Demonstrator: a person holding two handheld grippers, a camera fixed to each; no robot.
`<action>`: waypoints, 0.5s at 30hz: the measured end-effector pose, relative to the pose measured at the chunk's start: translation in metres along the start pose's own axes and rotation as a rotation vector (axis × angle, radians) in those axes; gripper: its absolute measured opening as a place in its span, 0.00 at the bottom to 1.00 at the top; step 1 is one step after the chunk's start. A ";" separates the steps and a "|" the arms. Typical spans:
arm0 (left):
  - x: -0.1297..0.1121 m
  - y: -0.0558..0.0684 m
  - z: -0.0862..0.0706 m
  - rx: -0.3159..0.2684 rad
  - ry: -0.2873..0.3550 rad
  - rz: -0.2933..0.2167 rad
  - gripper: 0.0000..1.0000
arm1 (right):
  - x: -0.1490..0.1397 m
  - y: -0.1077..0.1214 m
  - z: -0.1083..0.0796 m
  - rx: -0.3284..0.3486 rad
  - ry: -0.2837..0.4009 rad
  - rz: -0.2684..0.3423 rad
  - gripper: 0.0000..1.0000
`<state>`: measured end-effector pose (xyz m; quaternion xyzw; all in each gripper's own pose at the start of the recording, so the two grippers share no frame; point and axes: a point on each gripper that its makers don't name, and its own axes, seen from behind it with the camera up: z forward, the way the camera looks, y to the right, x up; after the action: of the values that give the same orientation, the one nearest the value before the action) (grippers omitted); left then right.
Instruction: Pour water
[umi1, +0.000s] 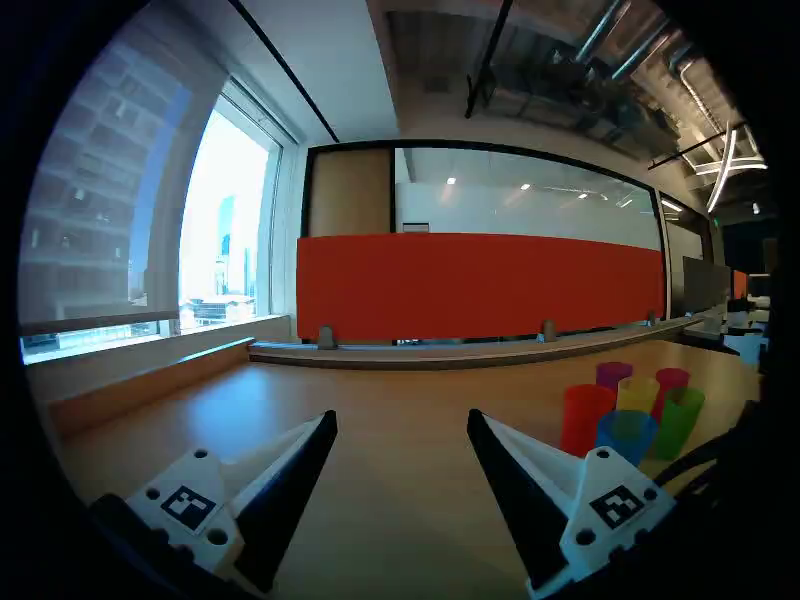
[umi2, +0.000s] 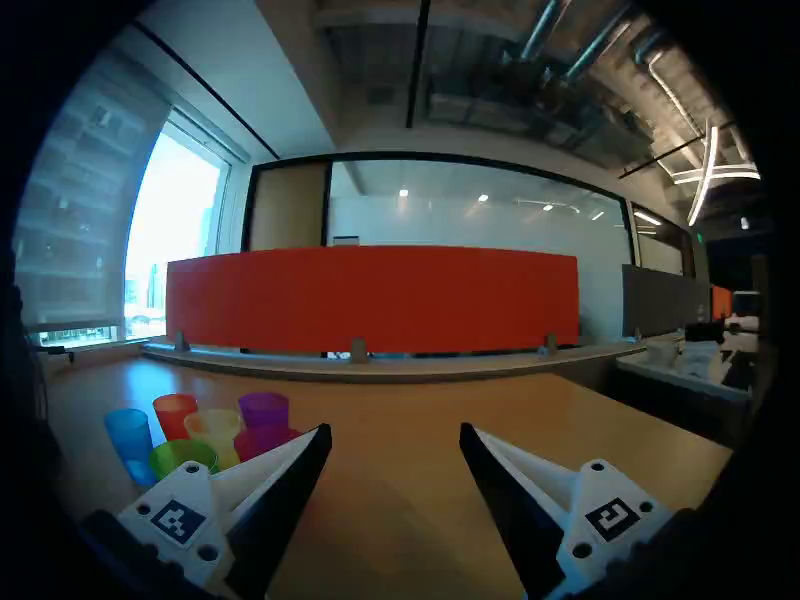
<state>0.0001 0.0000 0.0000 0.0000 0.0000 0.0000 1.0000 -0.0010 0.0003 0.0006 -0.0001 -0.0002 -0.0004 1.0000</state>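
While my left gripper and right gripper gape empty, the translucent coloured plastic cups look light and slippery, so I'd pinch mid-wall.

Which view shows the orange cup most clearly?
The left gripper view: there the orange cup stands in front, almost its whole side visible. In the right gripper view the orange cup is farther back, its lower part hidden behind the yellow cup and the green cup.
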 end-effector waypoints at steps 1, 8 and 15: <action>0.000 0.000 0.000 0.000 0.000 0.000 0.97 | 0.000 0.000 0.000 0.000 0.000 0.000 0.99; 0.000 0.000 0.000 0.000 0.000 0.000 0.97 | 0.000 0.000 0.000 0.000 0.000 0.000 0.99; 0.000 0.000 0.000 0.000 0.000 0.001 0.97 | 0.000 0.000 0.000 0.000 0.000 0.000 0.99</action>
<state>0.0000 0.0005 0.0000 -0.0001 0.0000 0.0004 1.0000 -0.0012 0.0003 0.0004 -0.0001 -0.0001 -0.0005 1.0000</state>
